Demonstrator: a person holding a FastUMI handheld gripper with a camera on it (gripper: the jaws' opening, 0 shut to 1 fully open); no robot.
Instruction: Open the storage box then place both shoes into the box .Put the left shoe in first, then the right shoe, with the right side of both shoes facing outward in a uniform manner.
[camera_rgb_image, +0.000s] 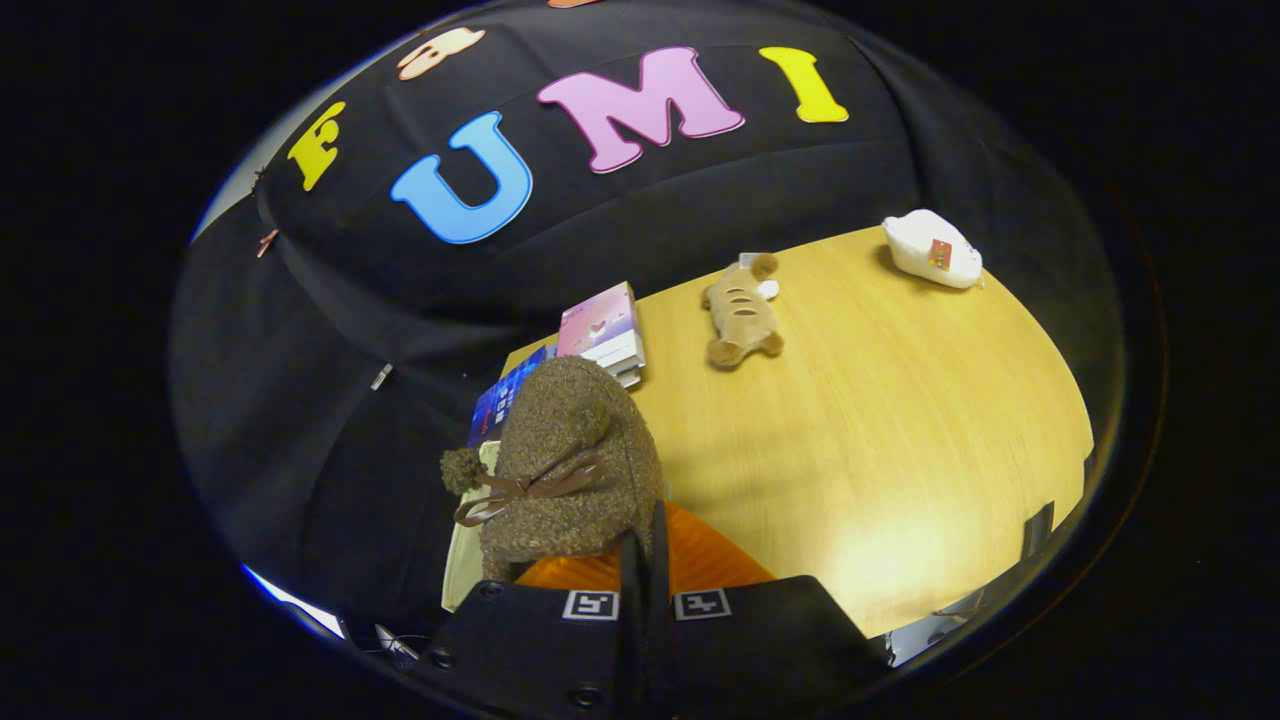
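A: Hand-held gripper (645, 560)?
B: Fingers nearly together, clamped on the rim of a fuzzy brown shoe (570, 460) with a bow, held just ahead of them.
A: Under it?
B: Orange surface (715, 560), maybe the box, can't tell. Table (900, 420) beyond holds books (605, 330), a plush toy (742, 310) and a white pouch (932, 250).

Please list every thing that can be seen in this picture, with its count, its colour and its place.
shoe: one, fuzzy brown with a brown bow, just ahead of the fingers, over the orange surface.
orange surface: one, orange, under the shoe, just ahead of the fingers.
books: small stack, pink and blue covers, beyond the shoe.
plush toy: one, tan, on the table beyond the fingers.
white pouch: one, white, at the table's far edge.
table: one, light wood.
gripper: one, fingers nearly together; grip on the shoe unclear.
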